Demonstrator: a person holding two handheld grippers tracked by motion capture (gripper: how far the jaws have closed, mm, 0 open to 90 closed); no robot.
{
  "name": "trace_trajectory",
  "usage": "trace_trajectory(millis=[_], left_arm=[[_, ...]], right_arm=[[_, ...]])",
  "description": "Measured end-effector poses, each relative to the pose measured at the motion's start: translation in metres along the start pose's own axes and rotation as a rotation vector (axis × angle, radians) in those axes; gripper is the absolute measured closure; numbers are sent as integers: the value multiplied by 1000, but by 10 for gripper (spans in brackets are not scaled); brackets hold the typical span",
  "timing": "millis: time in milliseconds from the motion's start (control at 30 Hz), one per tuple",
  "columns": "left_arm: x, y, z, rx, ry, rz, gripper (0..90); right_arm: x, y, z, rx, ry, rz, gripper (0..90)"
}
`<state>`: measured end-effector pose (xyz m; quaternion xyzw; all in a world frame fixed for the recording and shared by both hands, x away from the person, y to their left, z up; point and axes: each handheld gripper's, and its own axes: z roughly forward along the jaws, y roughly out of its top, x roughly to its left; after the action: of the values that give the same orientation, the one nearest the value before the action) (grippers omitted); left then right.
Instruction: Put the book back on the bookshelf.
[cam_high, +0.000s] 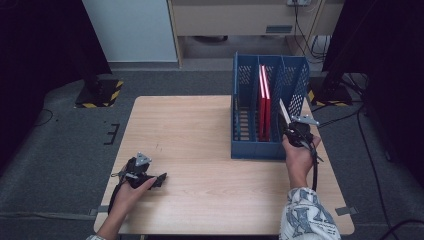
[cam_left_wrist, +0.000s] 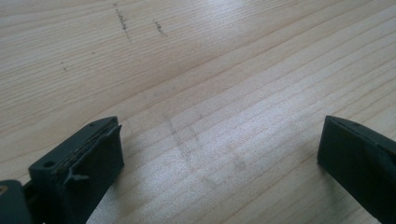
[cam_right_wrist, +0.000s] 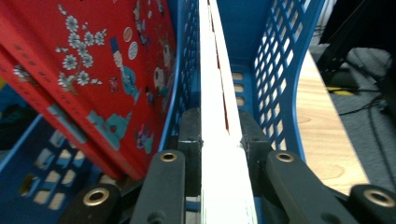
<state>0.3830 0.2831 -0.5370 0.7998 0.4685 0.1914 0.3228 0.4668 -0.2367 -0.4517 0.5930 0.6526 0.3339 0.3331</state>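
One white book (cam_right_wrist: 219, 116) edge-up, lengthwise into blue rack (cam_right_wrist: 285, 70), between clamped jaws

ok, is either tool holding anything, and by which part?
Right tool grips a thin white book by its near edge, over the blue rack. Left tool holds nothing.

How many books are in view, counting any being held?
3: two red books lean in the middle compartment of the blue plastic file rack; one white-edged book is clamped in the right gripper over the right compartment. Others may be hidden.
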Motion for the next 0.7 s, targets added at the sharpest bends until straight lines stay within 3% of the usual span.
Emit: trace_trajectory(millis=[133, 300, 500, 700], left_arm=[[0, 0, 0, 0, 0, 1, 0], [0, 0, 0, 1, -1, 2, 0], [0, 0, 0, 0, 0, 0, 0], [0, 0, 0, 0, 0, 0, 0]], right_arm=[[0, 1, 5, -12, -27, 4, 754], [0, 1, 4, -21, -3, 21, 714], [4, -1, -2, -41, 33, 0, 633], [4, -3, -5, -49, 52, -17, 655]])
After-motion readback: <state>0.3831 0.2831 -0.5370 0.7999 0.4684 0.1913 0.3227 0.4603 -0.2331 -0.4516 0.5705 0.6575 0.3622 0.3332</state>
